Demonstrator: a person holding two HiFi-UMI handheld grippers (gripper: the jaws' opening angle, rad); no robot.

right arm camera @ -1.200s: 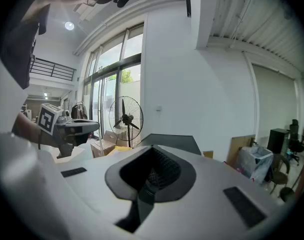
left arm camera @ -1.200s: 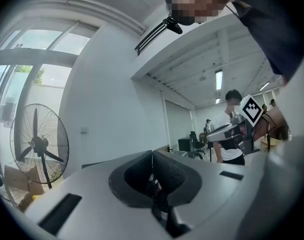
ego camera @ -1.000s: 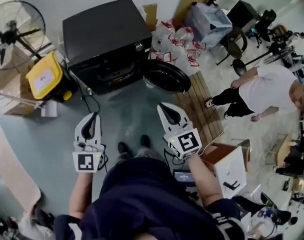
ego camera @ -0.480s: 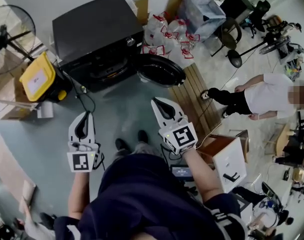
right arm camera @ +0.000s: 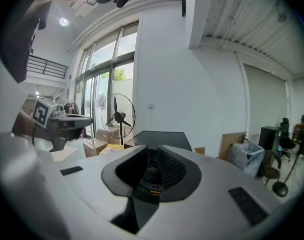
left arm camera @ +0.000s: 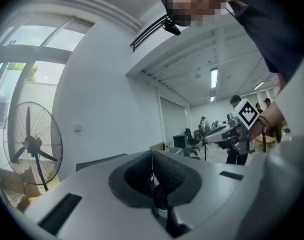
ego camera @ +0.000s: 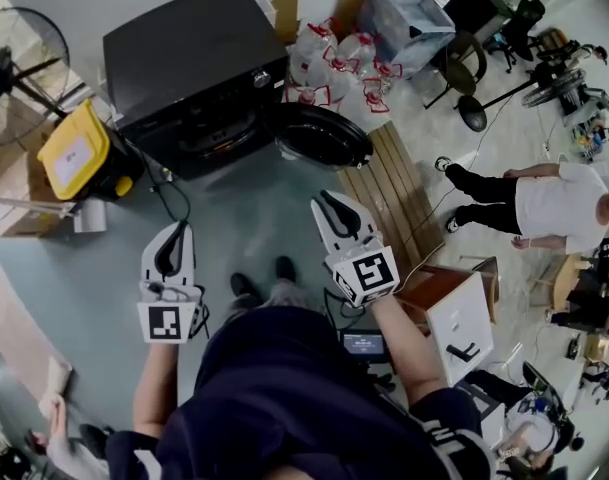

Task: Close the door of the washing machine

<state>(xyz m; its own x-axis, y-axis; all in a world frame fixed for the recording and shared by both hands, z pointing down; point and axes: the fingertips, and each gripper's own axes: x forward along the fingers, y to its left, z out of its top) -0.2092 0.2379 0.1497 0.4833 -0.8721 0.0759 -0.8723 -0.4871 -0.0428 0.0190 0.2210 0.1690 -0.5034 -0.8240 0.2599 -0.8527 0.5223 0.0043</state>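
Head view shows boxy washing machine [ego camera: 189, 58], round door [ego camera: 319, 136] (glossy).

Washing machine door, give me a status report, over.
Left gripper shut, empty; right gripper jaws just been opening, nothing between them. Washing machine door stands open, untouched. Floor between right gripper and door bare.

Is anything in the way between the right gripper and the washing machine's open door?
Nothing visible is. Only bare floor lies between the right gripper, whose empty jaws have just been opening, and the open door. The wooden pallet sits off to the side.
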